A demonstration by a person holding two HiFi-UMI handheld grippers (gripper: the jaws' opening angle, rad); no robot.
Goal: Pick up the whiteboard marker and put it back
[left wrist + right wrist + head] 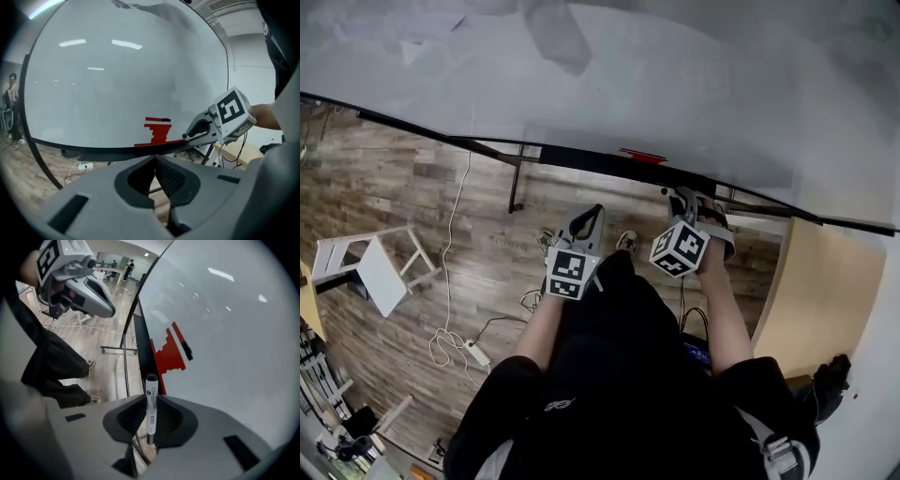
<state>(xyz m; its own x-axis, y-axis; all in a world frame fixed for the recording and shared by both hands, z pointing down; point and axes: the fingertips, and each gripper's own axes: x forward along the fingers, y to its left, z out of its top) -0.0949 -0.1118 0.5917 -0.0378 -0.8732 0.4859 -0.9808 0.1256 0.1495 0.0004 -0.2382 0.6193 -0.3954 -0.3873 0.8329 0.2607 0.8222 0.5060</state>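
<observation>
The right gripper [151, 398] is closed on the whiteboard marker [151, 414]. Its 2 jaws pinch the white barrel low down, so the marker stands upright between them with its black cap [151, 378] clear above the tips. In the head view this gripper points steeply down, close to the dark rail [581, 161] along the bottom of the whiteboard [117, 70]; whether it touches the rail cannot be told. A red stepped bracket [169, 351] sits on the board's face just above that rail, near the marker's cap. A small black thing [187, 350] rests against its upper step, too small to name, and nothing else shows in the bracket. The left gripper [154, 160] hangs lower and farther from the board, its 2 jaws together with nothing between them. On the wooden floor [412, 206] under the board, a white stool [380, 267] stands well off to the left and a white power strip [474, 354] lies with its cable.
</observation>
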